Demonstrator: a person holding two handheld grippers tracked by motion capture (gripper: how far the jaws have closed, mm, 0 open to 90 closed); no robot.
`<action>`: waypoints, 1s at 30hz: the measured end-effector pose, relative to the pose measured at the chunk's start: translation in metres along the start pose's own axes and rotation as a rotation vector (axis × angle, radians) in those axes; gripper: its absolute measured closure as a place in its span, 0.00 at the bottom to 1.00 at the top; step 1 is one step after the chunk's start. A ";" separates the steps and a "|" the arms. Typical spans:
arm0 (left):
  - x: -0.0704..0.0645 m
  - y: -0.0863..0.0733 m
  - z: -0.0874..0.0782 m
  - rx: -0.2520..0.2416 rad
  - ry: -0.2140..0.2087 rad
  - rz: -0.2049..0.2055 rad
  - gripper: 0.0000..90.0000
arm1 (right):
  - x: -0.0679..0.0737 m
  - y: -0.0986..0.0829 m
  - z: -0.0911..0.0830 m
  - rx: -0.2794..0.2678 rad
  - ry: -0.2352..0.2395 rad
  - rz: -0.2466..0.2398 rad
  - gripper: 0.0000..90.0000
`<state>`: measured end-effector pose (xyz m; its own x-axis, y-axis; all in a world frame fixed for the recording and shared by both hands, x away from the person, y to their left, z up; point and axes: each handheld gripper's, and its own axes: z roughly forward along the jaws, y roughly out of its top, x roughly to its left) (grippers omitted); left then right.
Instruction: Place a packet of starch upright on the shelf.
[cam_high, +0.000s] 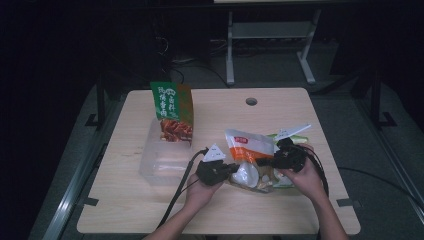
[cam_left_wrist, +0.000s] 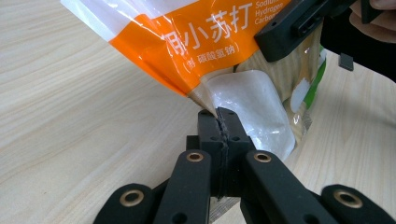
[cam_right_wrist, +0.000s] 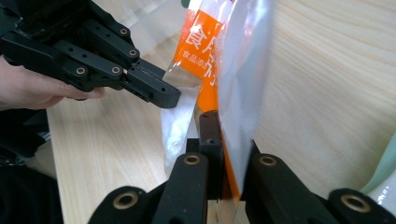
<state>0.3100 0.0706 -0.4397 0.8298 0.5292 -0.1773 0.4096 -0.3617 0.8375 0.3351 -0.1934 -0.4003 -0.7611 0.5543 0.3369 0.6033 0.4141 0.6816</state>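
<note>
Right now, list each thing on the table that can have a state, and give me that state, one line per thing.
Orange bag: sealed, held up off the table between both claws.
Left claw: shut on the orange bag's edge.
Right claw: shut on the orange bag.
Green bag: standing upright in the box.
Clear box: open, no lid on.
Green-and-white bag: lying flat behind the orange bag.

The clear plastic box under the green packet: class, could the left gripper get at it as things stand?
Probably not yet: the left gripper is shut on the orange-and-white baking soda bag. The clear plastic box sits close by, nothing between.
</note>
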 end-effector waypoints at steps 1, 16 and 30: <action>0.000 0.000 0.000 -0.002 -0.004 -0.006 1.00 | 0.000 0.000 0.000 0.002 0.001 0.000 0.99; -0.016 -0.013 -0.035 0.029 0.023 0.082 0.61 | 0.017 0.010 -0.011 -0.054 0.022 -0.063 1.00; -0.028 -0.036 -0.064 0.041 -0.015 0.107 0.51 | 0.026 0.030 -0.019 -0.072 0.006 -0.089 1.00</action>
<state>0.2482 0.1178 -0.4317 0.8750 0.4746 -0.0956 0.3331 -0.4468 0.8303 0.3293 -0.1805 -0.3585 -0.8123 0.5134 0.2767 0.5148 0.4080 0.7540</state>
